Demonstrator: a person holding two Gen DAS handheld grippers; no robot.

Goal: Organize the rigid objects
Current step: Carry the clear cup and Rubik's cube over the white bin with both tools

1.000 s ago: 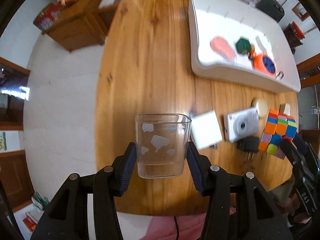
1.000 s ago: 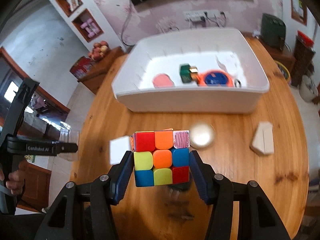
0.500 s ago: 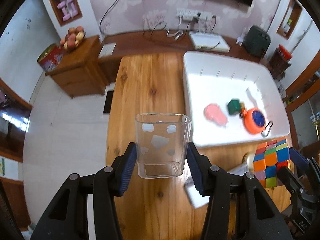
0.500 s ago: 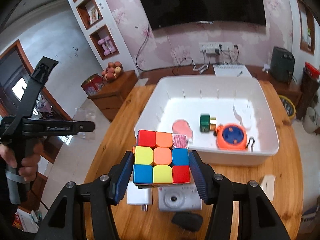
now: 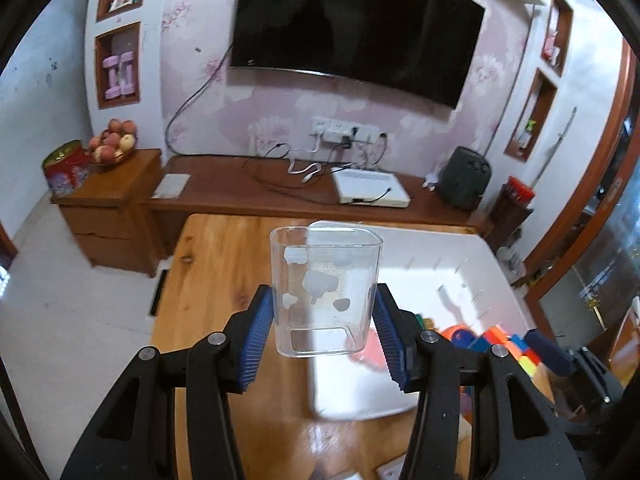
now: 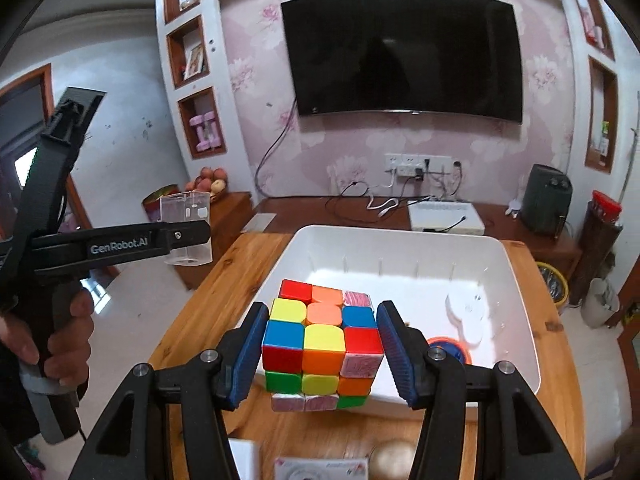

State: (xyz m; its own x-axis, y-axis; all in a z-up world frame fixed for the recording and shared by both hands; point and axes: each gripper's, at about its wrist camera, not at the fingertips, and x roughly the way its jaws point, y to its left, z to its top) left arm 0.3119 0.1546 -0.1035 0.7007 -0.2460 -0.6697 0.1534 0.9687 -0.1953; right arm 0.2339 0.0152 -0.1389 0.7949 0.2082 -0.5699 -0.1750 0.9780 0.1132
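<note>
Two grippers hold loads above the table: left gripper (image 5: pixel 325 330) pinches the cup (image 5: pixel 325 294), right gripper (image 6: pixel 321 346) pinches the cube (image 6: pixel 322 342), nearer the bin (image 6: pixel 516 280) ahead.

Multicoloured cube (image 6: pixel 322 340) (pink-patterned stickers); white bin (image 6: pixel 520 300).

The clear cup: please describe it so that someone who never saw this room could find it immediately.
Above the wooden table, near the white bin, the left gripper holds the clear cup upright between its blue pads. Unlike the colourful cube in the right gripper, it is transparent, squarish, with white cloud shapes.
</note>
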